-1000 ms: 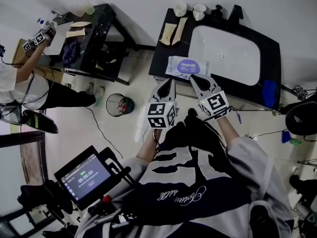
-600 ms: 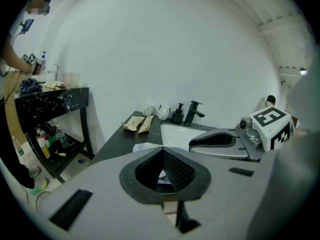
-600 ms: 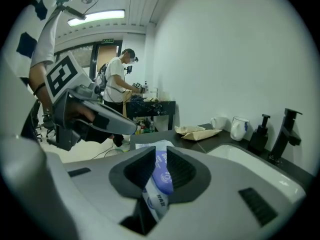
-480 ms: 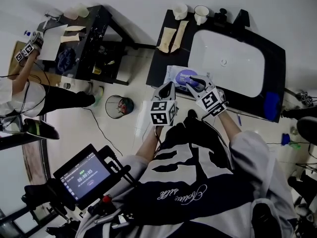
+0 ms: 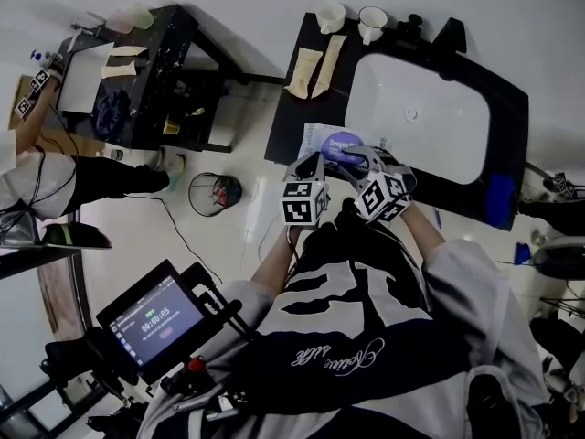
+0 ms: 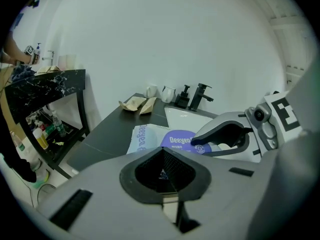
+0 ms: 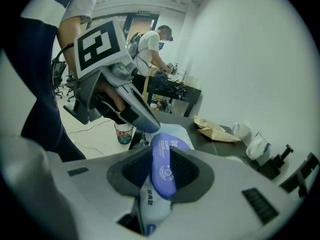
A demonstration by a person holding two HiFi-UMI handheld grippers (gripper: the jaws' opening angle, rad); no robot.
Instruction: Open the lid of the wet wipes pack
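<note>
Right tool (image 7: 161, 170) just been opening, straddling purple lid (image 7: 163, 146), apparently not pinching; left tool (image 6: 162, 166) pressed together, empty.

The purple lid (image 6: 181, 141) of the wet wipes pack (image 6: 141, 137) carries the brand name "Deeyeo" in white letters, with a smaller line beneath it too fine to read. The same name runs along the pack's pale wrapper. A small screen (image 5: 153, 324) shows a timer reading 00:00:05. Cursive lettering across the person's shirt (image 5: 340, 358) cannot be made out.
</note>
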